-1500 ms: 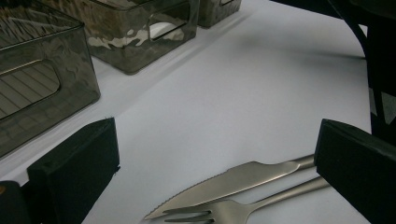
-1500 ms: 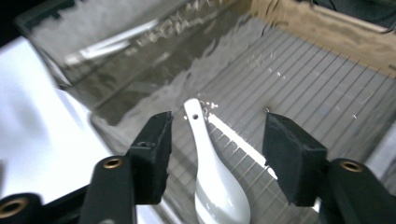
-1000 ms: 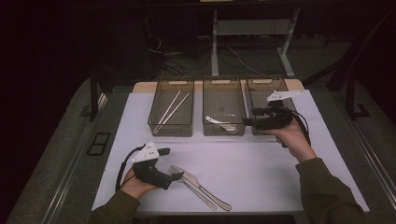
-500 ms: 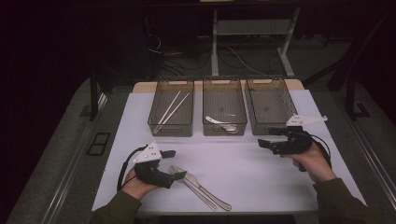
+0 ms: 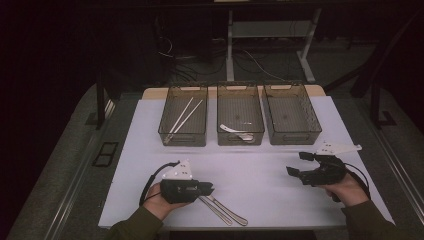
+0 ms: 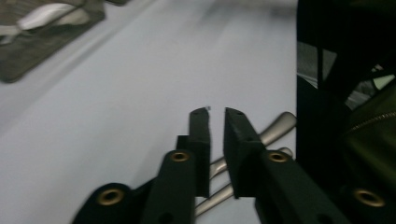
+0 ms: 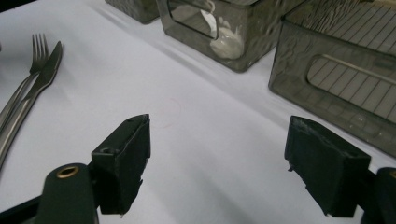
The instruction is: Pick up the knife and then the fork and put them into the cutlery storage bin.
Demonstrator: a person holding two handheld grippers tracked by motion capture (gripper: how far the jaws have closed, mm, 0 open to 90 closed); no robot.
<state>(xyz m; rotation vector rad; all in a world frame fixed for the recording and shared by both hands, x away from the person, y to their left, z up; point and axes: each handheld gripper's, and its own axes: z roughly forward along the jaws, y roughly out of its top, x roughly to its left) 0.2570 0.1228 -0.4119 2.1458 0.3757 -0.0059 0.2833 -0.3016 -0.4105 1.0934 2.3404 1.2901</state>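
Three bins (image 5: 239, 117) (middle holds spoons) beyond cutlery (image 5: 224, 210).

- White table top (image 5: 260, 175); three dark see-through bins in a row at its far side.
- Left bin (image 5: 183, 121): two pale sticks lying slantwise.
- Middle bin (image 5: 240, 120): a white utensil near its front wall.
- Right bin (image 5: 291, 113): contents cannot be made out.
- Left gripper (image 5: 210, 189) near front edge, jaws have just been closing, now drawn together over the near ends of a fork (image 5: 216, 210) and knife (image 5: 231, 213); whether they grip one, cannot tell.
- Right gripper (image 5: 299, 163) above bare table at right, jaws apart, nothing between.
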